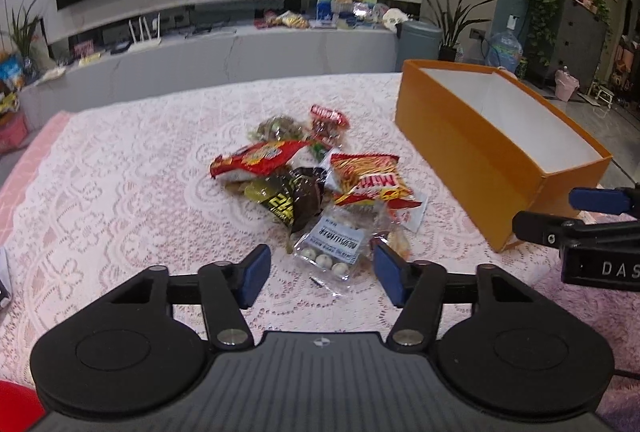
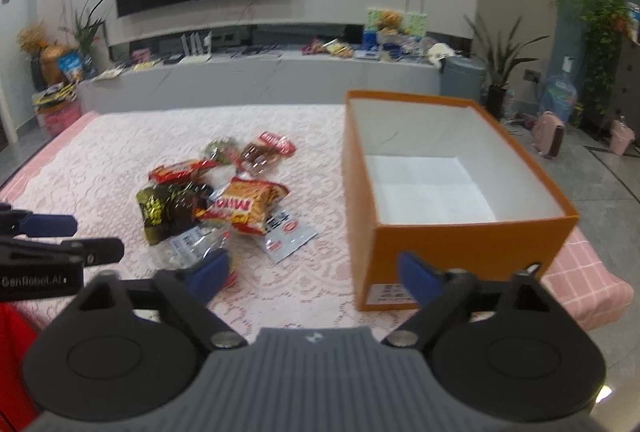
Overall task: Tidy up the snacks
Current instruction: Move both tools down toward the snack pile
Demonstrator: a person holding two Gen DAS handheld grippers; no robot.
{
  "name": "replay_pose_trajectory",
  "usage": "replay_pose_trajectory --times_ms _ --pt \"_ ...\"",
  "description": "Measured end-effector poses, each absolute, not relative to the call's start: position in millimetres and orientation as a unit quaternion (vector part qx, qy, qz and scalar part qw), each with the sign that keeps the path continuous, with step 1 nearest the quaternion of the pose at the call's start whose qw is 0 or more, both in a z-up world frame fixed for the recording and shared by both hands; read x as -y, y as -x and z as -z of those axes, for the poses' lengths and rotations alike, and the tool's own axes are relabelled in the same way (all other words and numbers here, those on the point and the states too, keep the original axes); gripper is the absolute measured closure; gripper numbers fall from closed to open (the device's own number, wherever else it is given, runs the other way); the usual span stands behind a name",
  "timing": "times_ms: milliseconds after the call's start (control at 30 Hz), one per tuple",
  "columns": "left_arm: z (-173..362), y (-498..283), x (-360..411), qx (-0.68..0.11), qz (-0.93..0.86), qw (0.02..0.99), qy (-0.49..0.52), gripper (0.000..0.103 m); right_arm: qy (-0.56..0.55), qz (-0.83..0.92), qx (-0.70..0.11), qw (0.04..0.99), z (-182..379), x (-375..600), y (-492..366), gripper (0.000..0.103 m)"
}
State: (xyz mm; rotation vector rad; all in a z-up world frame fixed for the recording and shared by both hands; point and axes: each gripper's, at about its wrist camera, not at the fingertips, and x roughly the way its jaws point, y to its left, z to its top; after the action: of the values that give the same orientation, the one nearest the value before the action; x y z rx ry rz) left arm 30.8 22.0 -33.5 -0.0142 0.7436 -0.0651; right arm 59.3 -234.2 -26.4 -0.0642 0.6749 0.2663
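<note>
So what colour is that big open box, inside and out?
The box is orange outside and white inside, best seen in the right wrist view.

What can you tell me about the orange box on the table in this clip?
The orange box is an open-topped rectangular carton, cardboard by its look, with orange outer walls and a plain white lining. No lid is on it and nothing lies inside. It stands upright on the lace tablecloth, to the right of the snack pile and apart from it. A small printed label sits low on its near end. Neither gripper touches it.
</note>
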Motion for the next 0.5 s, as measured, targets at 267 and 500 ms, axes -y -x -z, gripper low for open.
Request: replay_pose_trajectory --times_ms 267,500 --pt "40 -58 -37 -0.391 0.027 0.920 0.021 0.040 0.024 -0.168 -0.359 0.918 36 208 -94 0.039" --pt "52 -70 -36 -0.404 0.069 0.912 0.012 0.030 0.006 -0.176 -0.401 0.899 54 197 -119 0.040"
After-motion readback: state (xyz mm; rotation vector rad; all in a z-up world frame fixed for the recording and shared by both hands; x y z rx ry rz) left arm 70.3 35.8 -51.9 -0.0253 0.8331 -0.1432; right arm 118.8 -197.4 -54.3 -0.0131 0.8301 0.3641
